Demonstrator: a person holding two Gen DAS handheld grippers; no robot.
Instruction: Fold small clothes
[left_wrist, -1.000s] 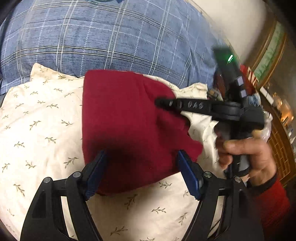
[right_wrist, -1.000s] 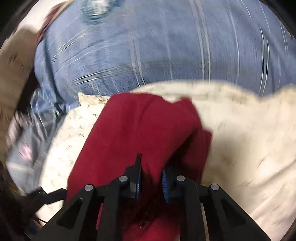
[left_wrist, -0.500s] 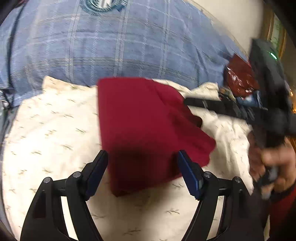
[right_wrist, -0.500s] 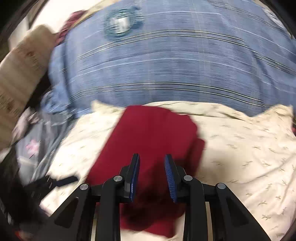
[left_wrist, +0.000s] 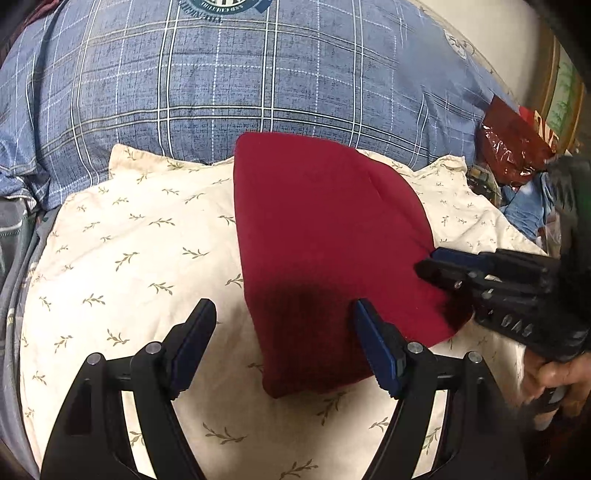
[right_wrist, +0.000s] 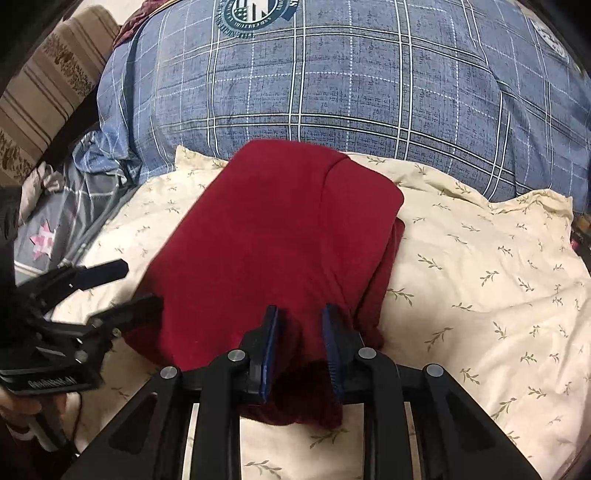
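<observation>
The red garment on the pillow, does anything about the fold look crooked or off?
Slightly. The folded red garment lies askew on the cream leaf-print pillow, and along its right edge a lower layer pokes out past the top one, so the edges are not flush. No damage shows.

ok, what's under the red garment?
The red garment lies on the cream leaf-print pillow, which shows on all sides. Its own lower layer peeks out on one edge; anything else beneath is covered.
</observation>
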